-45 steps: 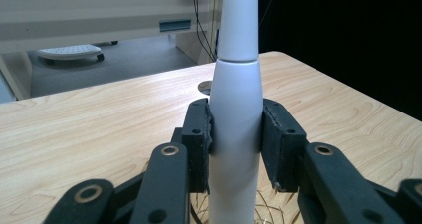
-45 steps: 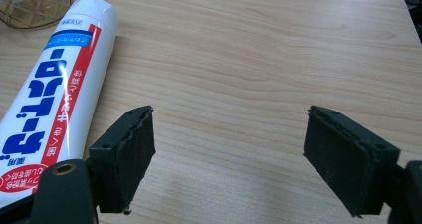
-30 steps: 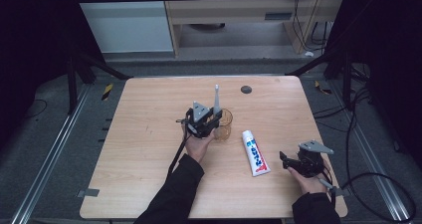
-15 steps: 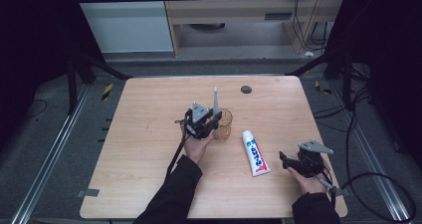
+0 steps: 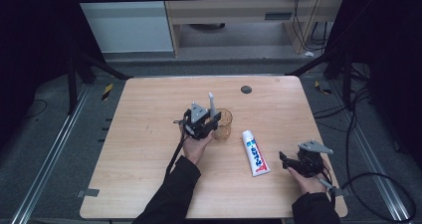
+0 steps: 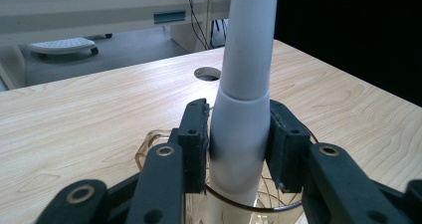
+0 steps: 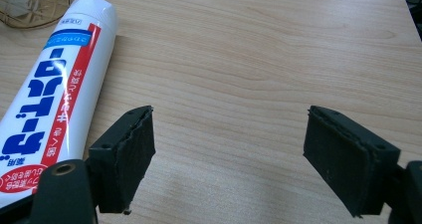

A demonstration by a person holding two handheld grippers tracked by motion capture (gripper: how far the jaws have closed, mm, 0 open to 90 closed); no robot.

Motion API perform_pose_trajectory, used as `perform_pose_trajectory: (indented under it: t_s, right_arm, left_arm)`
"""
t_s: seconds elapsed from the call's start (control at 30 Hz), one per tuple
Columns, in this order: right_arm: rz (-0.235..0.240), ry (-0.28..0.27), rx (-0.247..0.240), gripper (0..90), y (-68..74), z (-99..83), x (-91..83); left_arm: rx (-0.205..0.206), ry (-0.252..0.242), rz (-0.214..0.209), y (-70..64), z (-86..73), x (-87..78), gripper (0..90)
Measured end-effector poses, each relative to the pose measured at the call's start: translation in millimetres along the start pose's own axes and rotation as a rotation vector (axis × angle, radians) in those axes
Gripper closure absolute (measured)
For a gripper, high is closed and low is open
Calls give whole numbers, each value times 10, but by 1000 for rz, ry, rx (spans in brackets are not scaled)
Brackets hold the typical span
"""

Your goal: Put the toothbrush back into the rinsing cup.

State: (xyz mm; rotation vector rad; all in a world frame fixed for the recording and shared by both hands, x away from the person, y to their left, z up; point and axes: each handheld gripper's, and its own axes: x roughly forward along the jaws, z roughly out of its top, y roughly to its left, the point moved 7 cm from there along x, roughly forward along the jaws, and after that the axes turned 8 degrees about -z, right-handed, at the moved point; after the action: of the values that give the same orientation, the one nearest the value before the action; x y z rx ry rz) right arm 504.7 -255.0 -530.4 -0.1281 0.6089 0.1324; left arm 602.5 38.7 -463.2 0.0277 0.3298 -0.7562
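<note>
Two grippers work here. Our left gripper point(image 6: 239, 149) clamps a white toothbrush handle point(image 6: 244, 109) upright, its base inside the amber cup point(image 5: 222, 124) at mid-table, likely to stand it there. Our right gripper point(image 7: 229, 159) rests near-right, jaws apart, beside the toothpaste point(image 5: 255, 152).

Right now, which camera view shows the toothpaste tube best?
The high view: the whole toothpaste tube lies flat between the glass cup and the right gripper. The right gripper view crops it but shows its print closer.
</note>
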Motion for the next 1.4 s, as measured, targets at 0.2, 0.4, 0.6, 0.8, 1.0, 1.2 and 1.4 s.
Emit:
perform_pose_trajectory:
  t_s: [0.2,0.4,0.6,0.8,1.0,1.2,1.4]
  right_arm:
    - [0,2,2,201,3,-1,0]
    - [1,2,-1,201,5,1,2]
    - [-1,1,-3,201,2,1,3]
    - [-1,1,-2,202,2,1,2]
    - [0,1,-3,202,4,2,1]
    - [0,3,-1,202,6,1,3]
    - [0,2,-2,201,6,1,3]
  left_arm:
    - [-1,-5,-1,10,2,-22,628]
    - [-2,-7,3,22,3,-31,608]
    - [-5,-9,-8,4,0,-18,606]
    - [-3,-5,-13,-6,-4,-20,596]
    - [0,1,-15,-17,-12,-30,567]
    - [1,-2,-25,-31,-11,-28,555]
    - [3,2,-34,-49,-20,-27,539]
